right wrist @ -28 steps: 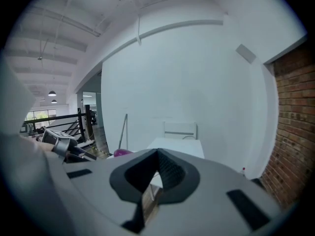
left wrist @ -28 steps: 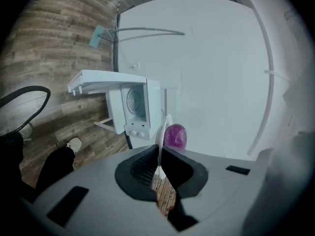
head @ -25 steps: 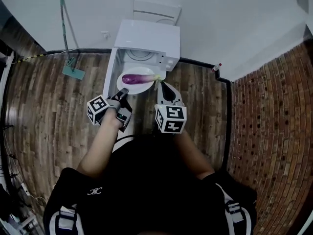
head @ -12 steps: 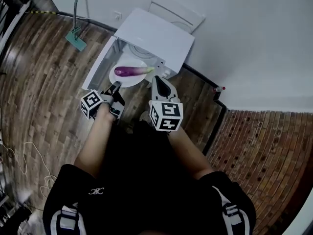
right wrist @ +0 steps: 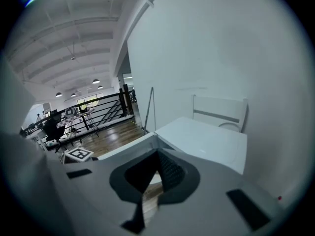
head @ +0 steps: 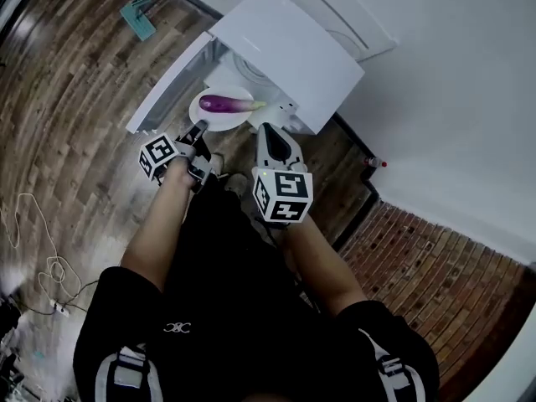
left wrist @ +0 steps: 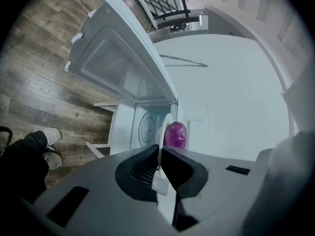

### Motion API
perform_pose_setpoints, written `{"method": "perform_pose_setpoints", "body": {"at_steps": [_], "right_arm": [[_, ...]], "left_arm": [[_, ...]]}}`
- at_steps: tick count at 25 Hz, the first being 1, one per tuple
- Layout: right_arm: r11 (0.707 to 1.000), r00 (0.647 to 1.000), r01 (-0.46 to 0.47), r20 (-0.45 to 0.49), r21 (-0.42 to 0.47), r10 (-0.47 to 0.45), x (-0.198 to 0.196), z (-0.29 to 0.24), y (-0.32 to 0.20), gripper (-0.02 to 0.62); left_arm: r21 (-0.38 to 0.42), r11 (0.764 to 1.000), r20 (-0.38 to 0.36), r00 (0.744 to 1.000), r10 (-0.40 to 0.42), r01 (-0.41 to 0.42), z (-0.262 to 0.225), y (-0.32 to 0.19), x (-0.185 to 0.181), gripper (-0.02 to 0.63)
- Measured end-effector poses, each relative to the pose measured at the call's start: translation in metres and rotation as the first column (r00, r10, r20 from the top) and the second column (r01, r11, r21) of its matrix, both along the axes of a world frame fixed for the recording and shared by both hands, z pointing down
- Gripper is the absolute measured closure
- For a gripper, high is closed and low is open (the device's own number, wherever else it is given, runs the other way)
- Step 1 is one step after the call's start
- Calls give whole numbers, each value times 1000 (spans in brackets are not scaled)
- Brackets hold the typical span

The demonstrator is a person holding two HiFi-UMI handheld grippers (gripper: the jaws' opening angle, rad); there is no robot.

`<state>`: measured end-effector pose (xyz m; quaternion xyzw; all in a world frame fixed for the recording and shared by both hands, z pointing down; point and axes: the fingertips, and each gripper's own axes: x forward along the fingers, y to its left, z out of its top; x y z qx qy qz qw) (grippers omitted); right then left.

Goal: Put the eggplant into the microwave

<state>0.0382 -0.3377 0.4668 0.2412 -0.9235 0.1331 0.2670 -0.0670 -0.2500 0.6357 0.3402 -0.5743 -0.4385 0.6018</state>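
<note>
Plate (head: 219,121) and eggplant (head: 223,103) shifted before microwave (head: 289,44), left gripper (head: 199,128) pinching rim, right gripper (head: 266,130) clenched (plate contact unclear)

Head view from high overhead, steeply down on the white box-shaped microwave (head: 289,44), left gripper view close and rolled, facing its open cavity (left wrist: 142,129) past the white round plate (left wrist: 165,127), right gripper view skimming level over its flat top (right wrist: 206,141), microwave shared by all three.
</note>
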Motion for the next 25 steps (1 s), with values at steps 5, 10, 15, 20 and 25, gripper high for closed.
{"method": "perform_pose_setpoints", "body": {"at_steps": [5,10,15,20,25], "right_arm": [[999,998,36,-50,-7,-37,-9,30,-3,589],[999,997,2,-79,-33,-5,-3,50,-17,589],[997,990,-50,-137,-60,41,22,75,-28,589],[992,979,-101,-185,-75,85,39,100,-41,589],[984,968,-157,-210,-80,137,52,112,-57,589]], "left_arm": [[11,1000,24,1000,16,-16,51,-33,-13,589],[5,1000,10,1000,25,-25,100,-83,-23,588],[36,998,13,999,52,-52,130,-136,-28,588],[49,996,24,997,73,-74,155,-172,-39,588],[36,994,34,995,98,-99,173,-194,-49,589]]}}
